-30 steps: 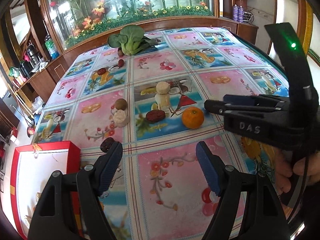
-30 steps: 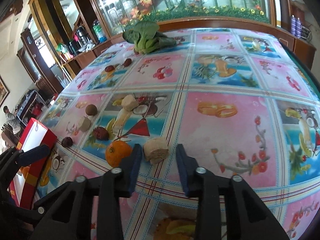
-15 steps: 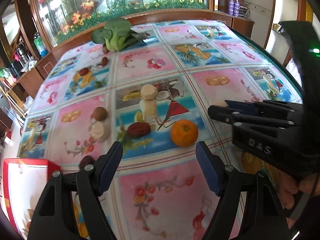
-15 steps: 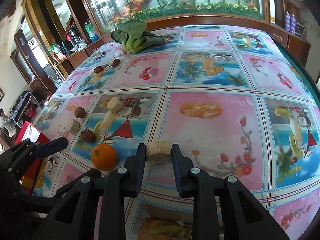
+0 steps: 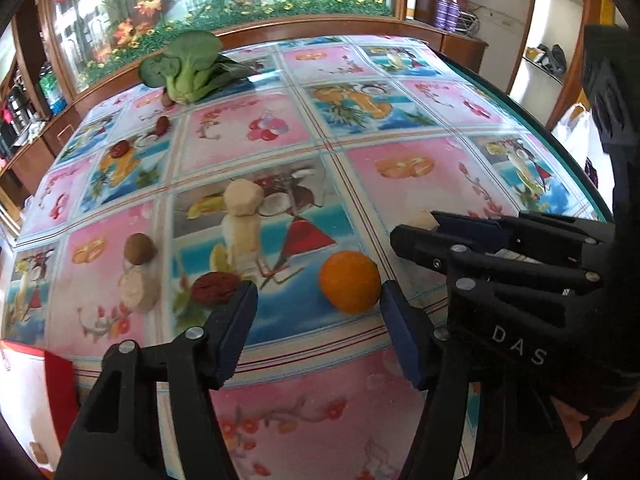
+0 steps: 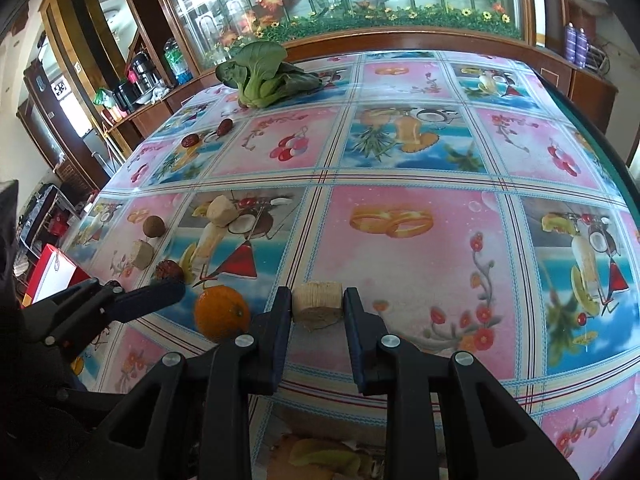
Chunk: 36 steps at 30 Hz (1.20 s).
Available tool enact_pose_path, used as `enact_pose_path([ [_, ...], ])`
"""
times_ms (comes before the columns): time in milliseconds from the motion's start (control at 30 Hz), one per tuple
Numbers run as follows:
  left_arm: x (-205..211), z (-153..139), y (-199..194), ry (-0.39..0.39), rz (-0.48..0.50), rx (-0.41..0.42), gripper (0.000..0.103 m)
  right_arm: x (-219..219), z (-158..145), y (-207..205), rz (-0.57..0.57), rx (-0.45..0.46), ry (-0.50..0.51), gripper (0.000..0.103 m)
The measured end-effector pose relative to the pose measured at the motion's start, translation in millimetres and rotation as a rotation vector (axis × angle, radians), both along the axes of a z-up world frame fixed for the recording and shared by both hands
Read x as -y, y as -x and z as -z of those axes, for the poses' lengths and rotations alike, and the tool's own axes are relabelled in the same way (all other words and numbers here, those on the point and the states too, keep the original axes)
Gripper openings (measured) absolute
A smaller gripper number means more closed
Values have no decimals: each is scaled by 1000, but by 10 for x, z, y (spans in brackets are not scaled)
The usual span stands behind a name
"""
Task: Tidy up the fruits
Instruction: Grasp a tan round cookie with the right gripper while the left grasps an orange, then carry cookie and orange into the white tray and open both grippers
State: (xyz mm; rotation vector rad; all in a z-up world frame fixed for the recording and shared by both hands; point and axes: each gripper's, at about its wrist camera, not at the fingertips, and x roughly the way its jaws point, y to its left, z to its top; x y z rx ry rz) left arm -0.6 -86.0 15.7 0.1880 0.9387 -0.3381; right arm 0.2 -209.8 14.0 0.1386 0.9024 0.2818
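Since a second ago, left gripper (image 5: 318,322) has neared the orange (image 5: 350,281), jaws closing, not yet touching; right gripper (image 6: 316,312) pinches the pale chunk (image 6: 318,303) on the counter (image 6: 420,248).

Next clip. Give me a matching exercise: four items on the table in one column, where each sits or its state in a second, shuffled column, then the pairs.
Items
1. orange
2. pale chunk
3. bok choy
4. red box

Places or states
A. at the table's far edge
B. clamped in the right tongs
C. at the table's near left corner
D. between the closing left tongs, not yet gripped

Pairs: 1-D, 2-B, 3-A, 4-C
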Motion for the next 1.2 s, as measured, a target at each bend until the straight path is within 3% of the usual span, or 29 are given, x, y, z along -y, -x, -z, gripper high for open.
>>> enact_pose_path([
  [133, 2, 51, -30, 9, 3, -12, 62, -11, -4, 9, 1, 1, 4, 25],
  [233, -13, 37, -57, 22, -1, -11, 52, -17, -3, 7, 2, 2, 6, 25],
  [533, -14, 36, -80, 21, 8, 8, 35, -13, -1, 9, 4, 2, 6, 25],
  [1000, -224, 10, 145, 72, -31, -17, 34, -6, -2, 12, 5, 5, -3, 25],
  [1200, -511, -192, 430, 100, -81, 30, 34, -59, -93, 114, -14, 67, -34, 25],
])
